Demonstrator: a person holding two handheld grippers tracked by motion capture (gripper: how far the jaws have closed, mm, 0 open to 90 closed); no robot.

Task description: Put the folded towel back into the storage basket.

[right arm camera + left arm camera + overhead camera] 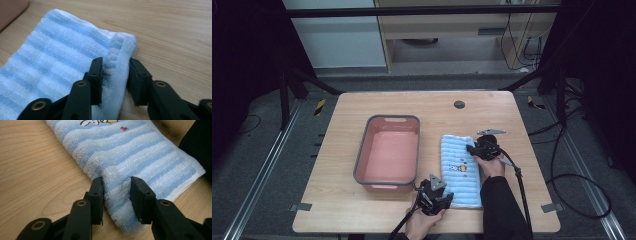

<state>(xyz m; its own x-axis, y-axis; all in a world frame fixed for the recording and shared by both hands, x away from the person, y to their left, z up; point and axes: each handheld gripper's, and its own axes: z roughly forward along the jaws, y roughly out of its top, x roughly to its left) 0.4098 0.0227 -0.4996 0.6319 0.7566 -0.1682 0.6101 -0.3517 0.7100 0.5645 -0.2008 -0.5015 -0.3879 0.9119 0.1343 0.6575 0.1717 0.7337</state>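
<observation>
On the wooden table [362, 210], seen from the high view, a pink plastic basin [360, 165] with a grey rim stood left of centre, its long side running away from the person, and nothing could be seen inside it. Just beside it to the right, apart from its wall, lay a folded blue-and-white striped towel [460, 172], flat on the wood with a small embroidered cartoon figure [458, 168] near its middle. A small dark round disc [459, 104] was set in the tabletop near the far edge, well apart from both. The person's right forearm in a dark sleeve [498, 205] crossed the towel's right side. The left gripper [435, 197] sat at the towel's near left corner; in the left gripper view its jaws [117, 195] stood partly open on either side of the bunched corner of the towel [130, 152], and the cloth filled the gap between them and met both pads, gripped but not squeezed flat. The right gripper [479, 146] was at the towel's far right corner; in the right gripper view its jaws [115, 80] were likewise part-way closed, with a raised fold of the towel's edge [50, 50] held between them, a few dark loose threads showing against the left pad. A corner of the basin [11, 7] appeared at the upper left of that view.
</observation>
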